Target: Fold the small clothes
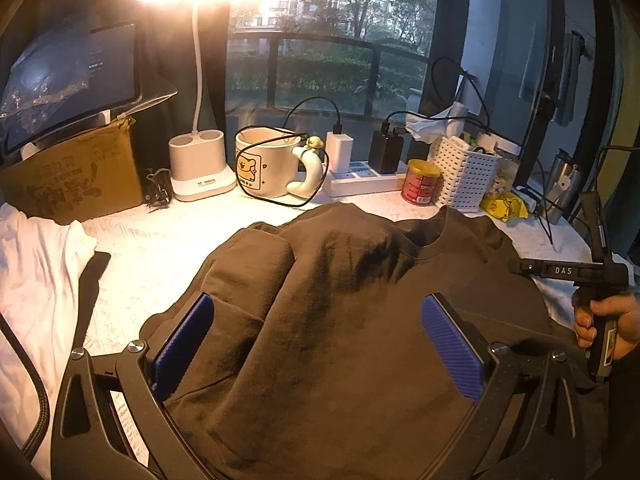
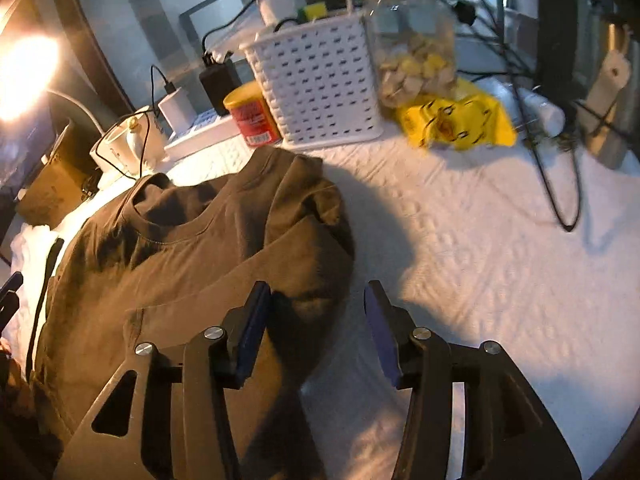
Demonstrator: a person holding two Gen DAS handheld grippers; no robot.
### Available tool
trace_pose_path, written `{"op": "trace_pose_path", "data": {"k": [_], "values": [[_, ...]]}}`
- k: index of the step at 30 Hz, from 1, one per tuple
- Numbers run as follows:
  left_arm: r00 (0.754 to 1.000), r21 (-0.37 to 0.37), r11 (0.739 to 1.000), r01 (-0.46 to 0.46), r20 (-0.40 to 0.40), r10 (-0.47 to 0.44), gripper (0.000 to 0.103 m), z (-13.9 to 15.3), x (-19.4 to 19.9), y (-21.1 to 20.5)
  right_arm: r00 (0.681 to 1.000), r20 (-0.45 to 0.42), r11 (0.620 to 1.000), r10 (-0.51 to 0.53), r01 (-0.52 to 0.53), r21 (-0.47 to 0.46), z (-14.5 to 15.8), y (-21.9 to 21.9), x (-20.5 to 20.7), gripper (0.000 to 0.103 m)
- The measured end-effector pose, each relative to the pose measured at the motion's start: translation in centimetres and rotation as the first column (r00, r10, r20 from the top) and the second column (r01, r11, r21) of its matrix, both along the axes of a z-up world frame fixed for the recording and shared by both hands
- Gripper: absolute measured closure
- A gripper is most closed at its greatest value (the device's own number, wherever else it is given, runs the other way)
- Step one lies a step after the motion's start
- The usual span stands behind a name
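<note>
A dark brown T-shirt (image 1: pixel 340 300) lies on the white quilted table cover (image 1: pixel 160 248), collar toward the back, with its left sleeve folded in over the body. My left gripper (image 1: pixel 318 344) is open, its blue pads wide apart above the shirt's middle. In the right wrist view the same shirt (image 2: pixel 180 264) lies at the left with its right sleeve bunched. My right gripper (image 2: pixel 316 332) is open, straddling the shirt's right edge, with nothing clamped. The right gripper's handle (image 1: pixel 596 300) shows in the left wrist view, held by a hand.
Along the back stand a cardboard box (image 1: pixel 76 176), a lamp base (image 1: pixel 198 168), a mug (image 1: pixel 266 164), a power strip (image 1: pixel 360 180), a red can (image 1: pixel 420 182) and a white basket (image 1: pixel 466 174). A white cloth (image 1: pixel 32 272) lies at the left. A yellow bag (image 2: pixel 456 118), a jar (image 2: pixel 412 36) and cables lie at the right.
</note>
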State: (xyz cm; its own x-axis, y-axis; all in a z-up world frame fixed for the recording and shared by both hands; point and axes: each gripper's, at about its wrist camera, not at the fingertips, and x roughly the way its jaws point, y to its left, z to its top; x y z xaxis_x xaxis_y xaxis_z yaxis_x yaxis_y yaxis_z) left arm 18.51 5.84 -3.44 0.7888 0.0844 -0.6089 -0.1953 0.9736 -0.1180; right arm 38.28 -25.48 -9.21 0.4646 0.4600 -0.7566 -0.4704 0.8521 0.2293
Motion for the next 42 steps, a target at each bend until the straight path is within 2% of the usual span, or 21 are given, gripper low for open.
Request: {"op": "trace_pose_path", "data": {"k": [2, 6, 10, 16, 21, 25, 28, 31, 33, 37, 42], "values": [[1.0, 0.0, 1.0, -0.004, -0.006, 0.004, 0.001, -0.2, 0.3, 0.1, 1.0, 0.008, 1.0, 0.022, -0.022, 0.009, -0.1, 0.4, 0.2, 0.096], [1.0, 0.005, 1.0, -0.003, -0.014, 0.003, 0.001, -0.2, 1.0, 0.1, 0.998, 0.068, 0.999, -0.001, 0.004, -0.031, 0.9, 0.4, 0.8, 0.096], [1.0, 0.006, 1.0, 0.001, -0.015, -0.001, 0.001, -0.2, 1.3, 0.1, 0.984, 0.179, 0.991, -0.027, 0.05, -0.126, 3.0, -0.4, 2.1, 0.096], [0.999, 0.022, 1.0, -0.004, -0.033, 0.004, 0.001, -0.4, 1.6, 0.2, 0.981, 0.192, 0.976, -0.023, 0.064, -0.208, 2.3, -0.9, 3.7, 0.096], [0.998, 0.042, 0.998, -0.04, -0.039, 0.042, 0.001, -0.3, 1.1, 1.8, 0.98, 0.194, 0.963, -0.042, 0.092, -0.253, 1.9, -0.9, 3.1, 0.096], [0.997, 0.049, 0.997, -0.06, -0.054, 0.063, 0.001, -0.5, 0.9, 3.8, 0.974, 0.223, 0.958, -0.049, 0.109, -0.264, 3.3, -0.4, 1.8, 0.076], [0.996, 0.054, 0.996, -0.066, -0.059, 0.069, 0.001, -0.6, 0.9, 5.6, 0.969, 0.241, 0.96, -0.051, 0.114, -0.256, 4.4, -0.1, 0.4, 0.074], [0.996, 0.035, 0.999, -0.034, -0.075, 0.037, 0.002, -0.9, 1.6, 7.2, 0.966, 0.253, 0.962, -0.057, 0.121, -0.245, 5.3, 0.2, -1.2, 0.074], [0.996, -0.001, 1.0, 0.001, -0.09, -0.001, 0.008, -1.2, 2.3, 8.3, 0.964, 0.258, 0.963, -0.066, 0.129, -0.237, 5.9, 0.0, -2.5, 0.074], [0.992, -0.019, 0.998, 0.065, -0.112, -0.066, 0.009, -2.1, 3.9, 9.4, 0.96, 0.267, 0.962, -0.089, 0.152, -0.226, 6.7, 0.0, -4.8, 0.074], [0.971, -0.06, 0.983, 0.172, -0.159, -0.18, 0.009, -4.0, 6.3, 10.1, 0.954, 0.268, 0.955, -0.135, 0.197, -0.222, 7.2, -0.5, -7.0, 0.074]]}}
